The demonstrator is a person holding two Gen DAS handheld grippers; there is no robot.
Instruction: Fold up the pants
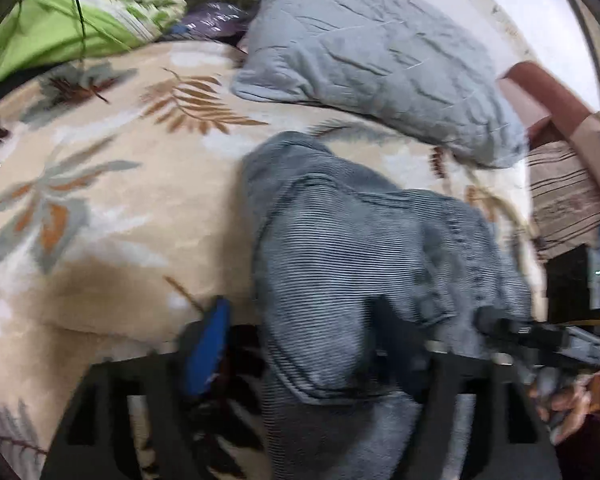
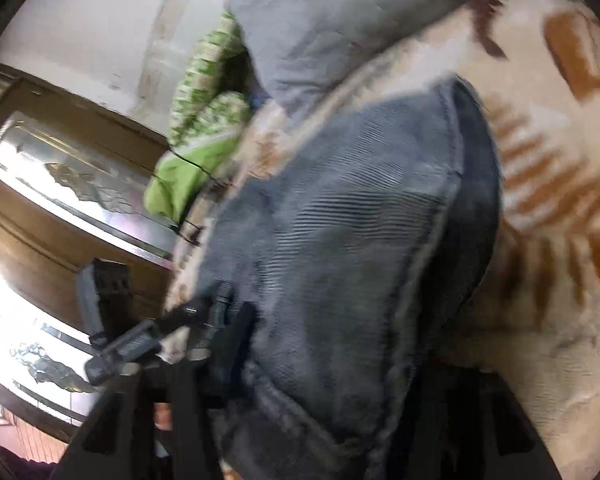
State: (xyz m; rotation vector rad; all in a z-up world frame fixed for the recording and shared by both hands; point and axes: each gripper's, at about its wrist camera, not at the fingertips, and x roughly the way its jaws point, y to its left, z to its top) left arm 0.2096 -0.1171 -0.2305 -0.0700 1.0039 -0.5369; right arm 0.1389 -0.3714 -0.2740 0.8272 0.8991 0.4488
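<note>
The grey-blue corduroy pants (image 1: 340, 248) lie bunched on the leaf-patterned bedspread (image 1: 100, 208), one end lifted toward me. My left gripper (image 1: 300, 356) has its blue-padded finger (image 1: 206, 352) left of the cloth and its dark finger right of it, with the pants between them. In the right wrist view the pants (image 2: 340, 240) drape over and between the fingers of my right gripper (image 2: 332, 392), which is shut on the fabric. The other gripper (image 2: 140, 344) shows at the left, close by. Both views are blurred.
A grey-blue quilted pillow (image 1: 372, 52) lies beyond the pants. A green patterned blanket (image 1: 80, 16) sits at the bed's far corner. A striped cloth (image 1: 564, 196) and wooden furniture with mirrored panels (image 2: 60, 184) stand beside the bed.
</note>
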